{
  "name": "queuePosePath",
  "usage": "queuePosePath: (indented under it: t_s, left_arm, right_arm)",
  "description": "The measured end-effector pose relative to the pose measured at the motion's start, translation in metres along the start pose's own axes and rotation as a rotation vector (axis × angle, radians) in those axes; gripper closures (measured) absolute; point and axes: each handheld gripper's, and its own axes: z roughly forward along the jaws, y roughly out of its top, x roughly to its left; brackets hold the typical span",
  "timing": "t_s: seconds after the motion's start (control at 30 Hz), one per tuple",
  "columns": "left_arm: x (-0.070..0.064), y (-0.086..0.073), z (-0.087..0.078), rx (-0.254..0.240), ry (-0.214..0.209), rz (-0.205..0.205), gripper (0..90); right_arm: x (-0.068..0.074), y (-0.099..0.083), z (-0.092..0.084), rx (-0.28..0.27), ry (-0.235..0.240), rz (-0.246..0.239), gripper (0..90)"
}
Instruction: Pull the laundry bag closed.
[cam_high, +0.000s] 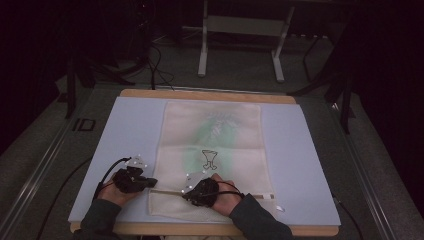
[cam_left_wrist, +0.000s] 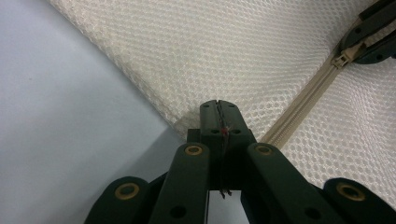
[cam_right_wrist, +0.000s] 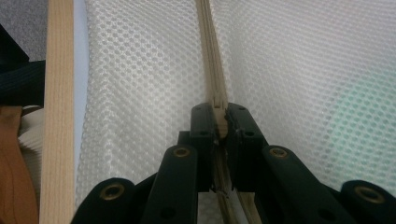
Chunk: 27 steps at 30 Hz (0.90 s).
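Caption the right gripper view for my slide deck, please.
Right gripper shut on the zipper pull of a cream mesh bag.

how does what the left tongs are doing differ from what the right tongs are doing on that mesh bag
The left tongs sit at the left edge of the mesh bag, while the right tongs are farther in, over the bag. The left tongs pinch the bag's edge at the end of the zipper; the right tongs clamp the zipper pull. Both are shut on the same bag, which lies flat on the table.
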Motion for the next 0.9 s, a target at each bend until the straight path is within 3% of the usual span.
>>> queuePosePath:
  t_s: [0.9]
  left_arm:
    - [0.000,0.000,0.000,0.001,0.002,0.001,90.0]
  right_arm:
    - [0.000,-0.014,-0.009,-0.003,-0.019,0.003,82.3]
